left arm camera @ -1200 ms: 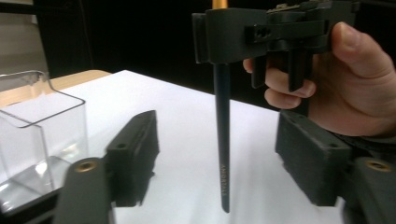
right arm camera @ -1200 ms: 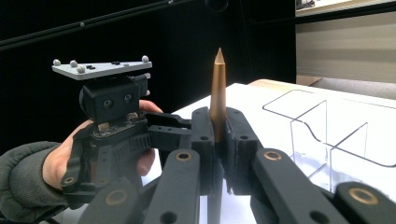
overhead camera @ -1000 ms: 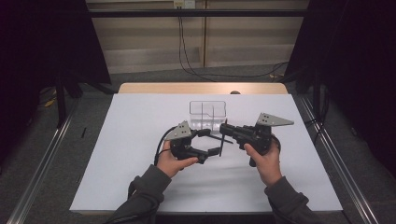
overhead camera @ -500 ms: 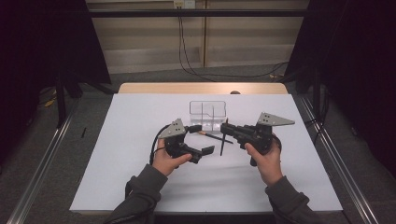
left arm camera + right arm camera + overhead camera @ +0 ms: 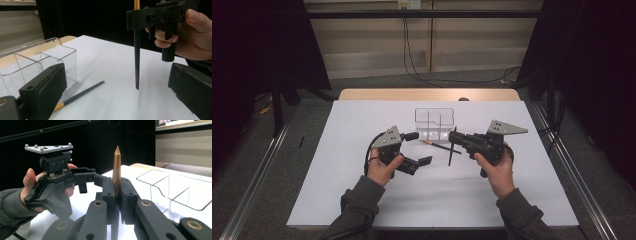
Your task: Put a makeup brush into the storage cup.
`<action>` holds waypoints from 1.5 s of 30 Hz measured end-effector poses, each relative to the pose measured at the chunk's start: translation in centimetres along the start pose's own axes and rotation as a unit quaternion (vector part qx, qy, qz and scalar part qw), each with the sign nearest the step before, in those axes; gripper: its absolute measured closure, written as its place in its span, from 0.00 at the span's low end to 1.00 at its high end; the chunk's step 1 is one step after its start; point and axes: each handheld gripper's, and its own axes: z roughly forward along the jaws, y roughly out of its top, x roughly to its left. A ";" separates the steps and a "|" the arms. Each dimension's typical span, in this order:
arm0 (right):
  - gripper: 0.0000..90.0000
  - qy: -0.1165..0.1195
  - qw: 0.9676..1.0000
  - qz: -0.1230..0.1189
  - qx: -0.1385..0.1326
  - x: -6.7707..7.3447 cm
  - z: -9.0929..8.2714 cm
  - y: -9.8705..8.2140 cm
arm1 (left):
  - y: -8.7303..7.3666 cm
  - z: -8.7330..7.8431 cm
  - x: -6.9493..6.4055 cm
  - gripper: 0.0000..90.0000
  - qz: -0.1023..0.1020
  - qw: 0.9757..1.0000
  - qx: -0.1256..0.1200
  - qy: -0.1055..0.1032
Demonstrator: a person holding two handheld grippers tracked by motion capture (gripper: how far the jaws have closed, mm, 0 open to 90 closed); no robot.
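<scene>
The right gripper (image 5: 453,141) is clenched on a dark makeup brush (image 5: 451,152) and holds it upright, its gold pointed end (image 5: 117,167) rising between the pads in the right gripper view and its dark handle hanging toward the white table cover (image 5: 337,175). In the left gripper view the handle tip hangs just above the cover; small pale lettering runs along the shaft near the tip, too small to read. The left gripper (image 5: 418,148) is released: its jaws have just been opening, they stand wide apart with nothing between them, and the brush hangs beyond them.

In the high view the left gripper sits at about 9 o'clock from the right one, near it. A second dark brush with a gold end (image 5: 439,145) lies flat on the cover between the two grippers, running from 10 o'clock to 4 o'clock. A clear plastic divided organizer (image 5: 434,122) stands at 12 o'clock from that brush, just beside it.
</scene>
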 end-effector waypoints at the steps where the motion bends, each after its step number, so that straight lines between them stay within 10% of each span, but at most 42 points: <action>1: 0.93 0.000 1.000 -0.002 -0.001 0.0 0.0 0.0 | 0.0 -0.1 0.0 0.02 0.000 1.000 -0.003 0.003; 45: 0.93 -0.008 1.000 -0.012 -0.004 -0.8 -0.9 0.8 | -0.2 -3.8 1.2 0.03 -0.015 0.999 -0.020 0.025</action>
